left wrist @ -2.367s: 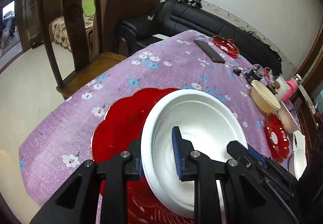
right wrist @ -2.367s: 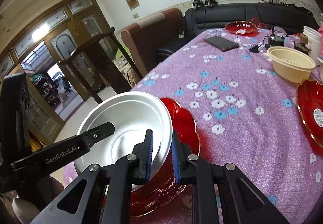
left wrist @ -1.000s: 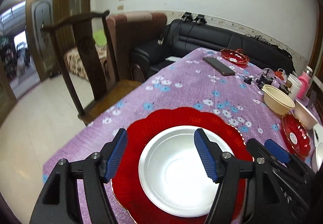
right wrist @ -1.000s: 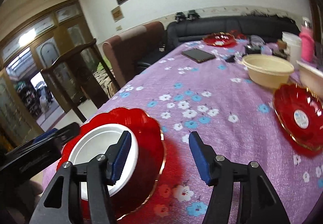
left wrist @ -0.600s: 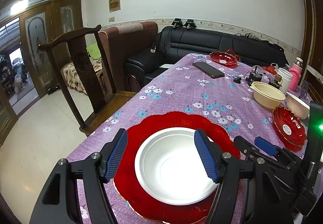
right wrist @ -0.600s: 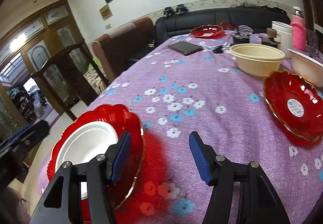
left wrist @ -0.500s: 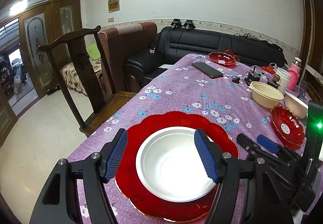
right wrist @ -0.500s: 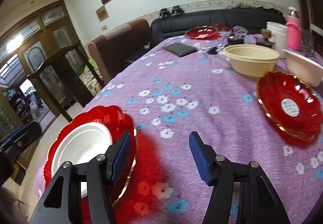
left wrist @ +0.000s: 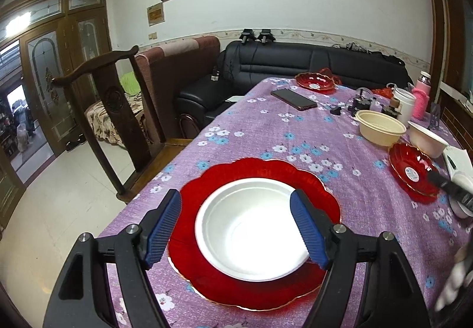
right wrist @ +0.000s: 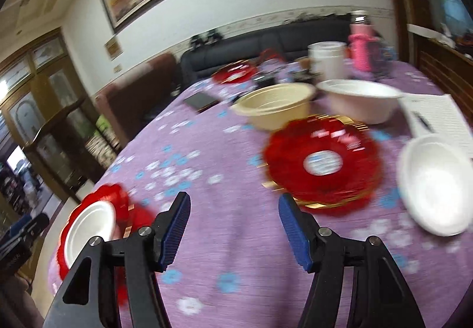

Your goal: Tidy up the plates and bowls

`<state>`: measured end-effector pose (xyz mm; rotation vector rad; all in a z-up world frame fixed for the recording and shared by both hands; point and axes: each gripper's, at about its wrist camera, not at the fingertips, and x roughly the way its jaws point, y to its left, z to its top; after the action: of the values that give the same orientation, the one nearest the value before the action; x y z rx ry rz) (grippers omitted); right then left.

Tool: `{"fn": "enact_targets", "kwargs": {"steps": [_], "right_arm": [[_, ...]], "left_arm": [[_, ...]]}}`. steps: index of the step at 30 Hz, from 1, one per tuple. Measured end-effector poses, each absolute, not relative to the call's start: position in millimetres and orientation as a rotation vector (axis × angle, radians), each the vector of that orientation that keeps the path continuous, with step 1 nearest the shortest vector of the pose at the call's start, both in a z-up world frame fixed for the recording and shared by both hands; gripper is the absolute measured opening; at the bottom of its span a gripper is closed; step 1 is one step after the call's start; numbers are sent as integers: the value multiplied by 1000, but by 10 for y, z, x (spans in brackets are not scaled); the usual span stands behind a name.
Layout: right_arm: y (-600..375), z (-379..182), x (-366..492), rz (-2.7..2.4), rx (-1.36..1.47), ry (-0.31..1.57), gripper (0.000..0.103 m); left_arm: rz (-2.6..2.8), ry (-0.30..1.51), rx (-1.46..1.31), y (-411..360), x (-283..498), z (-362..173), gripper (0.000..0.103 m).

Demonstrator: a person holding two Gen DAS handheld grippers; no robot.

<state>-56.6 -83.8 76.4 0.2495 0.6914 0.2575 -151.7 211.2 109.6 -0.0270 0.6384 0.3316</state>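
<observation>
Tableware lay spread over the purple floral surface (left wrist: 295,132): a white bowl (left wrist: 251,229) sat inside a big red scalloped plate (left wrist: 224,177) at the near end. The left hand-held gripper (left wrist: 236,227) hung above that bowl, jaws opening, touching nothing. The right hand-held gripper (right wrist: 233,227), jaws also widening and empty, pointed at bare cloth near a smaller red plate (right wrist: 322,165), beside a second white bowl (right wrist: 434,186).

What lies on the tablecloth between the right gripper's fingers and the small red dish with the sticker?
Nothing: in the right wrist view, only bare floral tablecloth separates the right gripper from the small red dish.
</observation>
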Motion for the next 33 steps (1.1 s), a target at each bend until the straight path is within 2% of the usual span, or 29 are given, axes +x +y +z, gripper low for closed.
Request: {"fn": "enact_targets", "kwargs": {"steps": [14,21,28,33], "right_arm": [[-2331,1018,-562,-24,378,569,70],[-3074,747,-527,-185,493,580,70],[-3042,424,-326,-140,498,722,70],[-2924,375,-318,-113,460,745,70]], "left_arm": [[193,691,62,1529,-1286,1056,76],[-9,766,91,865,-980,973,77],[-118,827,97,337,-697,792,77],[-173,910,40,214,-597,596,77]]}}
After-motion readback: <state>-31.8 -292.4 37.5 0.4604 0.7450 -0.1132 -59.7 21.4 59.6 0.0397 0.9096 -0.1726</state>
